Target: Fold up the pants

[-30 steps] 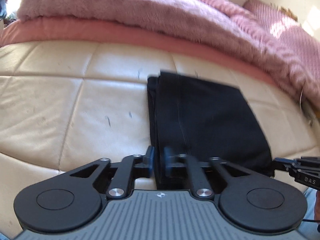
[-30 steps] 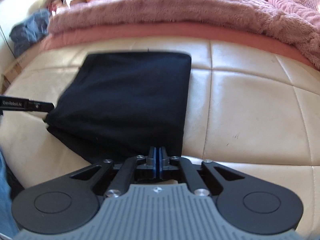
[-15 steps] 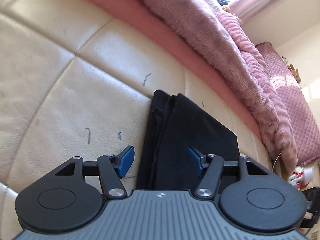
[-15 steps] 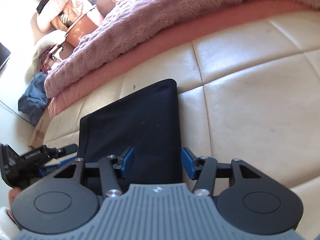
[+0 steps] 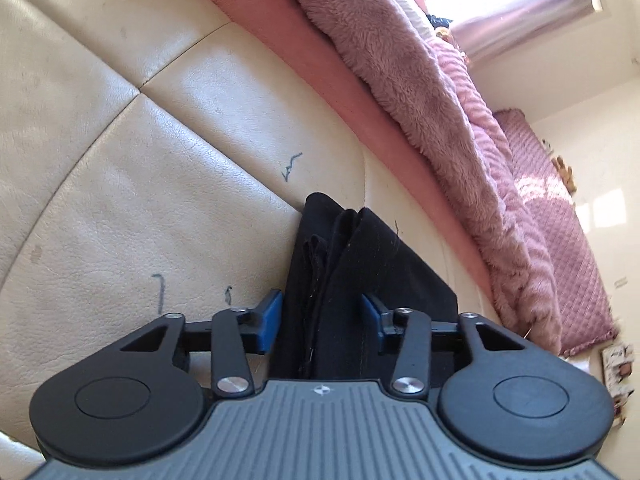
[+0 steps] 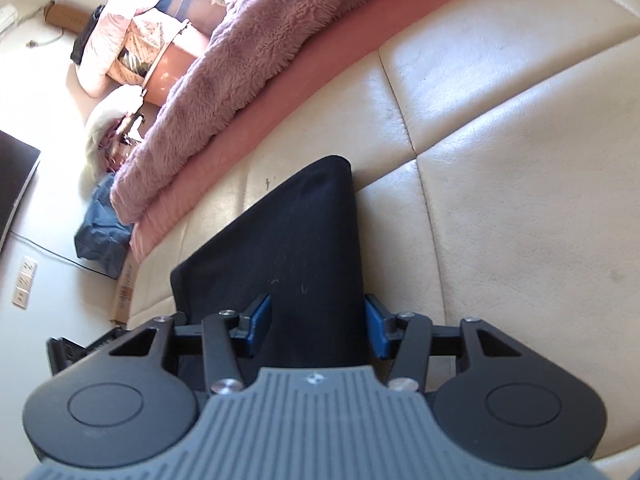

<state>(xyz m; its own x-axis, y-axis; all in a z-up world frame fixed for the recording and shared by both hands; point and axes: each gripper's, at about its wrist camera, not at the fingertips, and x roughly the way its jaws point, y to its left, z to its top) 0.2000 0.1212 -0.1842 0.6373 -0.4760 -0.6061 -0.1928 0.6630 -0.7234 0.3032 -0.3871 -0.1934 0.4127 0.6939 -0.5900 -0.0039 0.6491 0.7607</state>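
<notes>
Now we close both claws, left claw (image 5: 322,320) and right claw (image 6: 318,326), still apart, evenly around the folded pants (image 6: 288,248) toward 12 o'clock.

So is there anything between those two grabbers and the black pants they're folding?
Nothing visible. The folded black pants already lie between the jaws of the left gripper and the right gripper, whose jaws are closing, on the cream leather cushion.

Folded pants (image 5: 360,280) on the cushion (image 5: 160,200) at your twelve o'clock, blanket (image 5: 420,100) behind them, left gripper (image 5: 322,322) and right gripper (image 6: 316,326) straddling their opposite edges, jaws closing.
</notes>
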